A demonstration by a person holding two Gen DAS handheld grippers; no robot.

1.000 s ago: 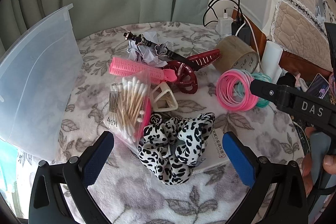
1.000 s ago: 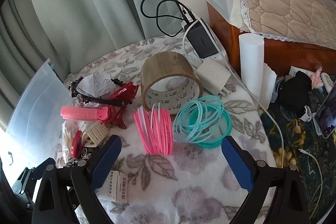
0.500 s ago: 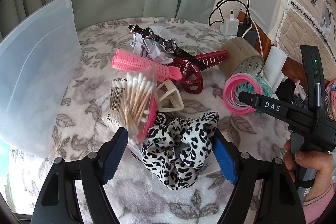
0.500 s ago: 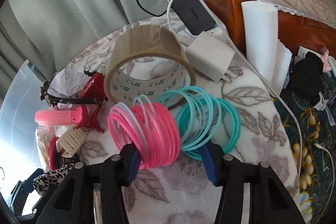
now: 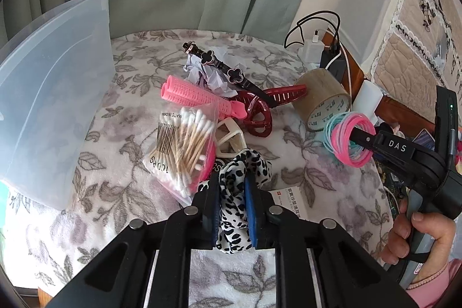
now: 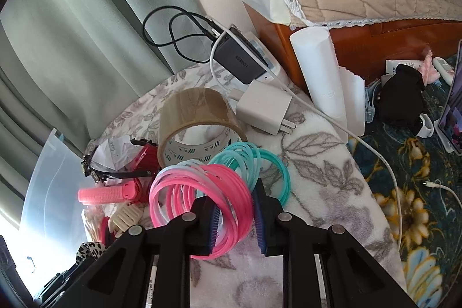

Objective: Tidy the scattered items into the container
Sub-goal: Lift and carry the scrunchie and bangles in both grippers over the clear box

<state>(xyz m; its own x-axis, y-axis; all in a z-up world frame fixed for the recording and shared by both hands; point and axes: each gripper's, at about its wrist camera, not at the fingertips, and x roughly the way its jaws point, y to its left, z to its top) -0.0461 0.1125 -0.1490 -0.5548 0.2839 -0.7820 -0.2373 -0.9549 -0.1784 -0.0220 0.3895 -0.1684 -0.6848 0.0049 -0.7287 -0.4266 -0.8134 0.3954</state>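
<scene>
Pinching a leopard-print scrunchie (image 5: 241, 181) between its two blue pads, the left gripper (image 5: 233, 210) has its jaws drawn nearly together, with the fabric bunched in the narrow gap and spilling out above and below. The right gripper (image 6: 234, 217) is likewise closed down on a bunch of pink hair rings (image 6: 219, 192), its fingers squeezing the stack near the bottom; in the left wrist view a few pale blue and teal rings (image 5: 329, 132) hang in the same bunch, though whether the pads actually grip those cannot be told. A hand (image 5: 418, 233) in a pink sleeve holds that tool's handle. The translucent plastic container (image 5: 52, 111) stands at the left edge of the floral-covered table (image 5: 121, 192), tilted or seen at an angle, and nothing can be made out inside it through its cloudy wall. Every other item lies outside it on the cloth: a bag of cotton swabs (image 5: 184, 146) just left of the scrunchie, a pink hair roller (image 5: 199, 98) beyond it, a cream claw clip (image 5: 231, 136) and a dark red claw clip (image 5: 260, 117) touching one another, a black clover-studded hair clip (image 5: 222, 68) lying over crumpled white paper (image 5: 213, 80), and a roll of brown packing tape (image 6: 199, 120) standing on its edge just behind the rings. A small white printed box (image 5: 288, 201) lies under the left gripper's right finger. Chargers (image 6: 262, 108) and cables sit at the table's far edge.
</scene>
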